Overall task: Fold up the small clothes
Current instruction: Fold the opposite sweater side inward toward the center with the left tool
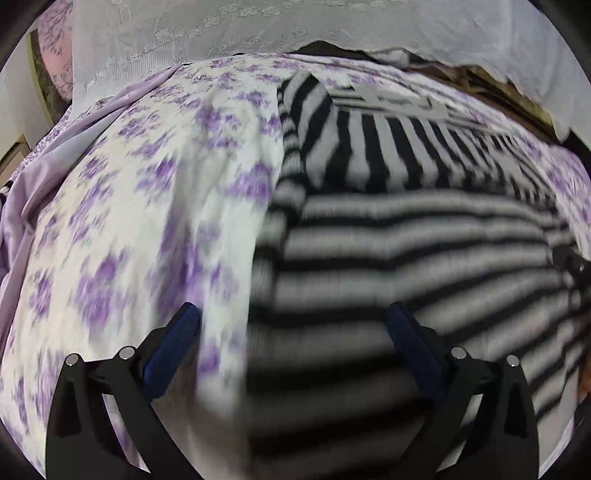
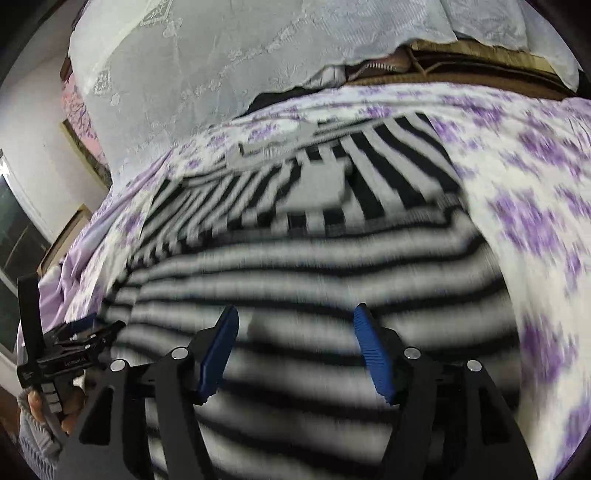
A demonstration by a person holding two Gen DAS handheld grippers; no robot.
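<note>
With both the left gripper (image 1: 293, 321) and right gripper (image 2: 295, 325) spread over the striped top (image 1: 406, 236), I should pinch its near hem evenly before folding.

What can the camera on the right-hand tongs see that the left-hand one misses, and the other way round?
Only the right wrist view shows the left tongs from outside, with the person's hand gripping the handle, plus a dark window at the left edge.

Only the left wrist view shows the plain lilac fabric bunched at the bed's left side.

Both show the black-and-white striped knitted garment lying on the white bedsheet with purple flowers, the white lace cloth behind, and each camera's own open tongs, the right tongs over the stripes.
</note>
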